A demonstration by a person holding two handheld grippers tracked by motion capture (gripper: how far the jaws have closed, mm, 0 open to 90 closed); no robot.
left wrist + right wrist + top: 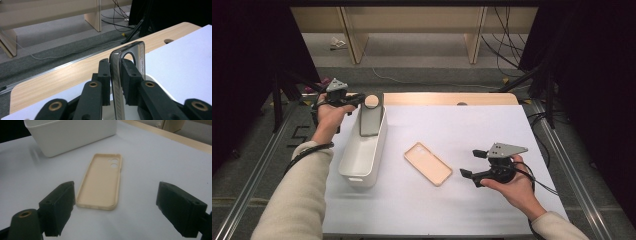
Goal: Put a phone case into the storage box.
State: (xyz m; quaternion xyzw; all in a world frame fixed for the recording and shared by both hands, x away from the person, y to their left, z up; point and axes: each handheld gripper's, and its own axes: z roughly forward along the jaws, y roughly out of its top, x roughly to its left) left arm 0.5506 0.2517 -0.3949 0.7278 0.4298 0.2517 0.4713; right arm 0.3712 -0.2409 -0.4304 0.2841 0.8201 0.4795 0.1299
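Clamped between the two black jaws of the left gripper (115, 82) stands a clear grey phone case (128, 72), held on edge and upright, its rounded top corner and camera cut-out rising above the jaw tips; both pads press on its thin wall, one on each side. In the high view that left gripper (357, 100) reaches in from the side to the far end of a white bin (354, 167), and the clear grey phone case (371, 119) leans up out of the bin's far end, its lower part inside the walls and its top just at the jaw tips. Beyond the jaws in the left gripper view lie the wooden table edge (62, 77) and, to one side, the white table cover (185, 65). Wide apart stand the jaws of the right gripper (115, 207), with nothing pressed between them; they hang low over the cover. Just ahead of them and between their lines lies a beige phone case (101, 181), flat, hollow side up, its camera holes at the far end. Farther ahead of these jaws sits the white bin (72, 135). From above, the right gripper (468, 164) points at the beige phone case (428, 163), near it but apart, and the case lies between that gripper and the bin.
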